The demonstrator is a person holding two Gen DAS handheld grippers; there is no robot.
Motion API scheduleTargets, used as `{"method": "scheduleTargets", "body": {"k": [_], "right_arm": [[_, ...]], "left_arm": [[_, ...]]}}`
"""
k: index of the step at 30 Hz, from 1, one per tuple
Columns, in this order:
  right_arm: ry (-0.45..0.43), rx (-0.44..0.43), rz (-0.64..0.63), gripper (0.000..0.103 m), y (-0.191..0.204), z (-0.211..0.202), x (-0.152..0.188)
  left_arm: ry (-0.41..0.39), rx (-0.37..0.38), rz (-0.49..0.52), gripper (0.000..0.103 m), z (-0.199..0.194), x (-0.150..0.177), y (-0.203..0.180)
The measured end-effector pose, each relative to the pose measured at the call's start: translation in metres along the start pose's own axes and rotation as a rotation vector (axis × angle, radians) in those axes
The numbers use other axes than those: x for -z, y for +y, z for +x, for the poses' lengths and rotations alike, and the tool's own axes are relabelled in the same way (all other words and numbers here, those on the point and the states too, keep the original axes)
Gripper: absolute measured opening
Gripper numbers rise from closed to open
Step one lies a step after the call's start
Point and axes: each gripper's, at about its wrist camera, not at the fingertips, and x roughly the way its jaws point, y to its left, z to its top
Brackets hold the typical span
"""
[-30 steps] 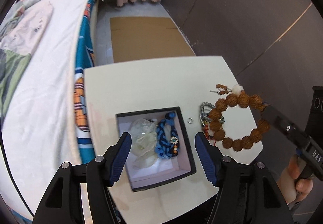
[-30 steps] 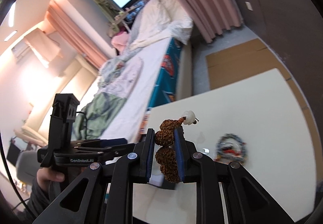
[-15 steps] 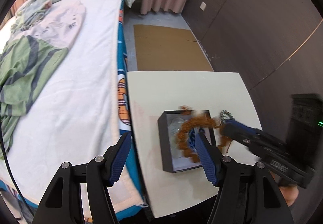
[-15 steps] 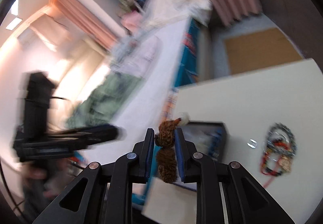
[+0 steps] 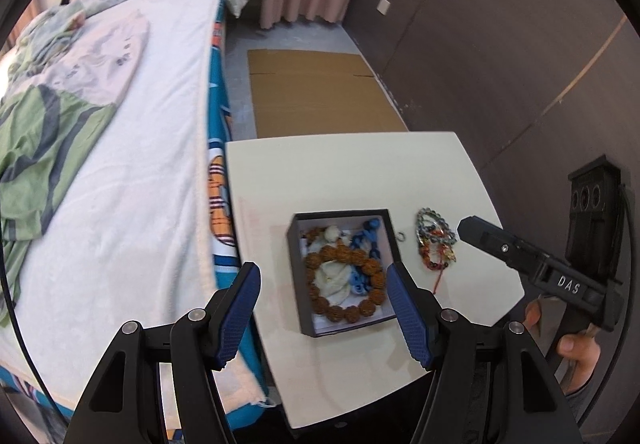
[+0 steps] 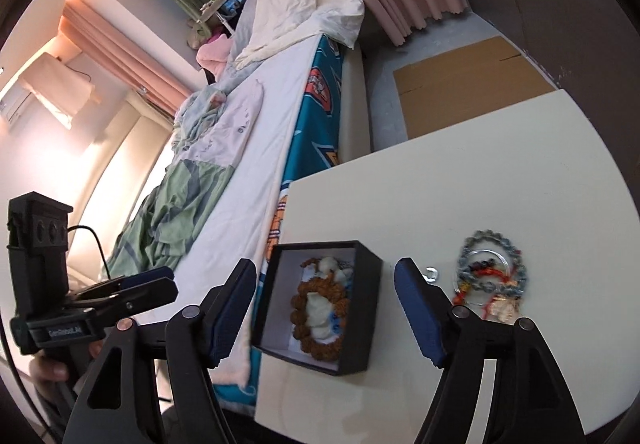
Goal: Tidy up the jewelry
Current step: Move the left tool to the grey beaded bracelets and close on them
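Observation:
A black box [image 5: 298,272] [image 6: 360,308] with a white lining stands on the cream table [image 5: 344,172] [image 6: 480,172]. A brown bead bracelet [image 5: 346,284] [image 6: 316,308] lies inside it, over a clear piece and a blue braided bracelet [image 5: 366,240]. A pile of grey and red bracelets [image 5: 434,242] [image 6: 490,276] and a small ring [image 5: 401,235] [image 6: 432,274] lie on the table right of the box. My left gripper [image 5: 322,308] is open and empty above the box's near side. My right gripper [image 6: 326,308] is open and empty over the box; it also shows in the left wrist view [image 5: 500,244].
A bed [image 5: 120,144] with white sheets and clothes runs along the table's left edge. Flat cardboard [image 5: 320,92] lies on the floor beyond the table. A dark wall [image 5: 500,44] stands to the right.
My right gripper carried the brown bead bracelet over the box and opened. The bracelet now lies in the box. My left gripper pulled back and up.

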Motion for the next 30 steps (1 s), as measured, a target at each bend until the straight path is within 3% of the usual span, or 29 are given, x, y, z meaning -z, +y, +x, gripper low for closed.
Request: {"method": "scheduleTargets", "body": {"k": [4,19,30], "right_arm": [[-0.009,0.033,0.008,0.083,-0.013,-0.014,-0.001],[0.025,0.120,0.119,0.084,-0.085,-0.051,0.006],[0.025,0.131,0.236,0.084,-0.138,-0.069,0.009]], "left_arm": [[0.010,0.022,0.031,0.066,0.008,-0.002,-0.019],[0.080,0.050,0.142,0.066,0.066,-0.018,-0.092],[0.157,0.038,0.218,0.063,0.124,-0.029,-0.137]]}}
